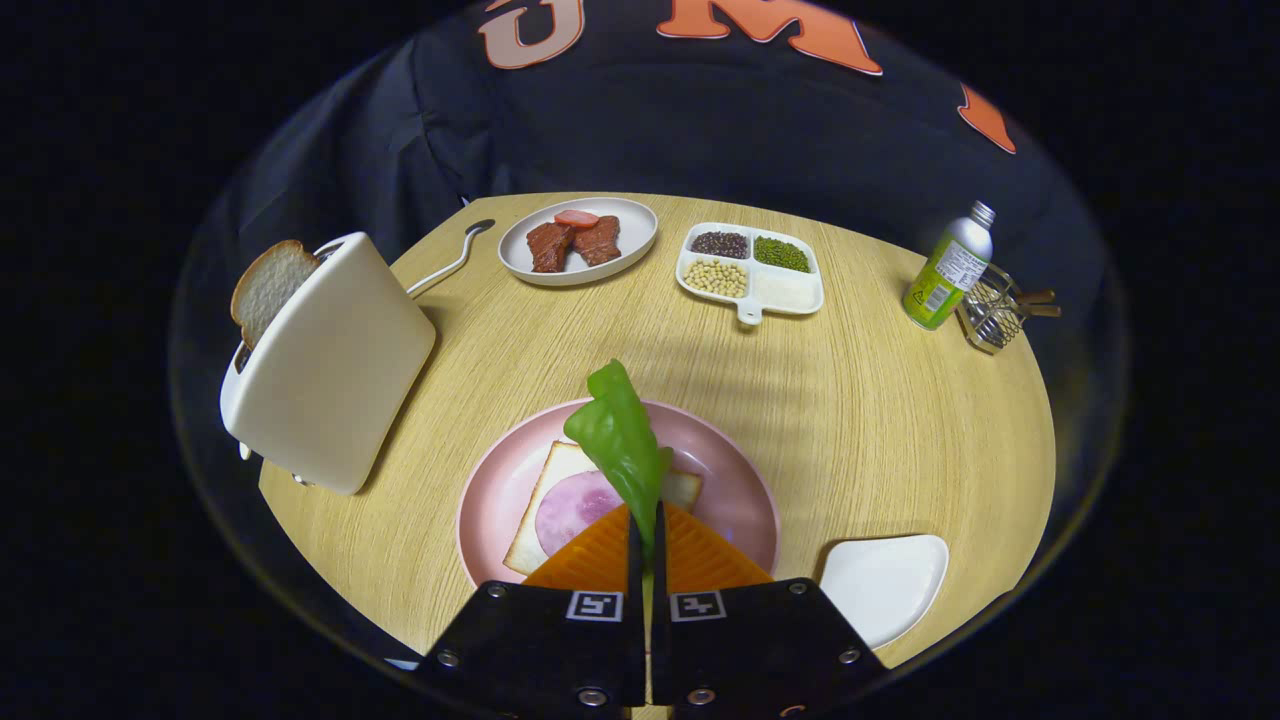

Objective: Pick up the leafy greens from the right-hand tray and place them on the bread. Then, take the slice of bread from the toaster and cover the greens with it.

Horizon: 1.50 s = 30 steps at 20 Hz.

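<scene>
My gripper (645, 525) is shut on a green leaf (620, 440), which sticks up and forward from between the orange fingers (590, 555). Just under and ahead of the fingers lies a slice of bread (560, 480) topped with a round of ham (575, 505), on a pink plate (735, 490). The leaf hangs over that bread. To the left stands a white toaster (330, 370) with a second slice of bread (268, 288) poking out of its top. A small white tray (885, 585) sits to the right of the fingers, bare.
Beyond the plate, a white oval dish (630, 245) holds meat pieces, and a divided white dish (795, 290) holds beans and grains. A spoon (455, 262) lies behind the toaster. A green bottle (948, 268) and a wire basket (995, 308) stand at the table's far right edge.
</scene>
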Available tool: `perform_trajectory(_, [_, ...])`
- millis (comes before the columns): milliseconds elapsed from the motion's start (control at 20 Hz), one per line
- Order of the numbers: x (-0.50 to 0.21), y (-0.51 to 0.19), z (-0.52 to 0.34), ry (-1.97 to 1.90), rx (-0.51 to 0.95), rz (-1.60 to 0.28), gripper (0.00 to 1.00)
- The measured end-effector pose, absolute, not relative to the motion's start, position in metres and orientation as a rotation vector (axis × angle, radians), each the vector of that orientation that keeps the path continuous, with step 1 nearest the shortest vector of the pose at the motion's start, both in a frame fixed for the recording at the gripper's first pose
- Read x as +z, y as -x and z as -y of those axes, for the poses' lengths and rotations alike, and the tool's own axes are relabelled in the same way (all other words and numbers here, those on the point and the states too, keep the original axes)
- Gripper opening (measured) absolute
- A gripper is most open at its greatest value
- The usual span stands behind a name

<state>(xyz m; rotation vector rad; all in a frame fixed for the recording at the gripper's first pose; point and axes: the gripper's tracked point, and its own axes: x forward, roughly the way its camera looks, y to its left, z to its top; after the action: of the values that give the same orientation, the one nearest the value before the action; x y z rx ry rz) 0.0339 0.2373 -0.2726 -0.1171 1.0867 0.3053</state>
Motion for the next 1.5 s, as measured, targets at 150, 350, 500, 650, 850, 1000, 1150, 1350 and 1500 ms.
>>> perform_trajectory(150, [-0.279, -0.03, -0.249, 0.134, 0.311, -1.1, 0.05])
perform_trajectory(350, [-0.287, -0.02, -0.262, 0.181, 0.334, -1.124, 0.13])
perform_trajectory(500, [-0.29, -0.015, -0.268, 0.207, 0.343, -1.138, 0.2])
perform_trajectory(650, [-0.287, -0.014, -0.269, 0.209, 0.347, -1.144, 0.27])
perform_trajectory(850, [-0.271, -0.016, -0.268, 0.178, 0.354, -1.127, 0.53])
perform_trajectory(1000, [-0.248, -0.023, -0.273, 0.11, 0.366, -1.101, 0.68])
perform_trajectory(1150, [-0.217, -0.029, -0.283, 0.049, 0.387, -1.065, 0.77])
perform_trajectory(1350, [-0.174, -0.029, -0.318, -0.052, 0.454, -1.051, 0.9])
perform_trajectory(1500, [-0.152, -0.035, -0.341, -0.06, 0.474, -1.042, 0.92])
